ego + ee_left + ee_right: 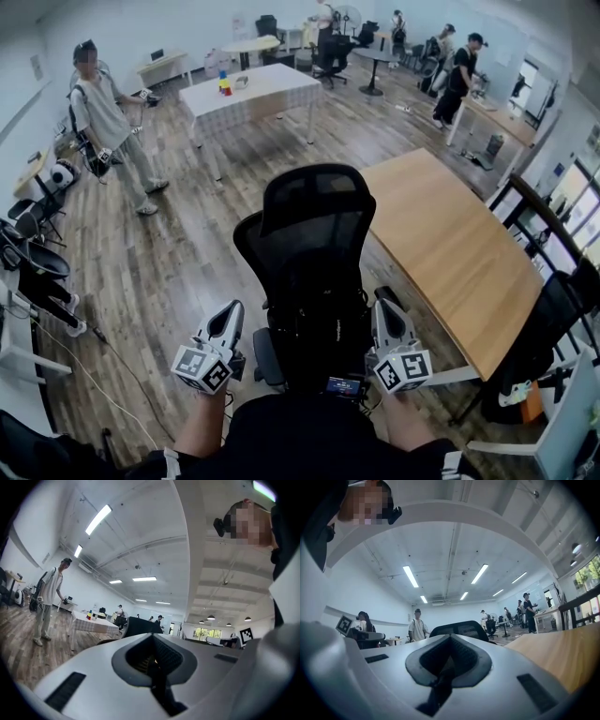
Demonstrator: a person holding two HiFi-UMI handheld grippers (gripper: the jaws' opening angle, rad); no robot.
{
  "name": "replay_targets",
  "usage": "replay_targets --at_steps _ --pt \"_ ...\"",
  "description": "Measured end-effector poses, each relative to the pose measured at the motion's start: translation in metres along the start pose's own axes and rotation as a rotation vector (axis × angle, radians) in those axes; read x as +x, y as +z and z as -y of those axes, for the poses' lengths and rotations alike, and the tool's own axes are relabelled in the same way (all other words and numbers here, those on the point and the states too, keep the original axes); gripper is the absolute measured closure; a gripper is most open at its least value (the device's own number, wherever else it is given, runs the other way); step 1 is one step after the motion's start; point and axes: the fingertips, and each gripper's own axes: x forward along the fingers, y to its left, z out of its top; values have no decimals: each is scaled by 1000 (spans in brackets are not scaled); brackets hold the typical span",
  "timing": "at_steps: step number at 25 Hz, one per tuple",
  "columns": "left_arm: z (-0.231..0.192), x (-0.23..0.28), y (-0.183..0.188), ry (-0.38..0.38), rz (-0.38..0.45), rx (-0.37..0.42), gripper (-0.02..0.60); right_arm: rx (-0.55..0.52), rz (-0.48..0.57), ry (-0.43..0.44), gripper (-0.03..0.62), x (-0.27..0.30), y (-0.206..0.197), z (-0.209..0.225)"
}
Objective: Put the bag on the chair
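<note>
A black mesh office chair (314, 234) stands right in front of me with its backrest toward me; its top also shows in the left gripper view (140, 626) and the right gripper view (461, 627). A dark mass (314, 342) sits low behind the backrest, between my two grippers; I cannot tell whether it is the bag or part of the chair. My left gripper (234, 309) is beside the chair's left side and my right gripper (382, 296) beside its right side. Both point level toward the chair, with jaws pressed together and nothing between them (152, 638) (450, 638).
A long wooden table (450, 244) runs along the chair's right side. A white table (248, 94) with small coloured items stands farther back. A person (108, 122) stands at the left, others at the back right. Black chairs (37, 272) and a floor cable (112, 352) lie left.
</note>
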Motion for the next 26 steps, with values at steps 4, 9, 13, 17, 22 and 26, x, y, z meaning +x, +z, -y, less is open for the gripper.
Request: replay_targets --at_steps 4,9,13,17,22,26 --pt "3 3 0 25 -30 65 578 2 -28 20 583 4 -5 -4" --pt "0 8 -14 39 -63 56 577 -8 -50 17 583 7 -14 -5" --pt "3 12 -20 24 -62 22 577 -55 -63 21 583 7 -18 -7" --pt "4 16 -19 12 -68 6 578 -59 -54 0 583 6 -15 -3" --pt "2 18 -11 18 -37 -22 578 -50 -46 -37 583 2 -19 10" --pt "-3 27 -12 41 -35 3 578 -22 -61 -50 583 4 -25 20"
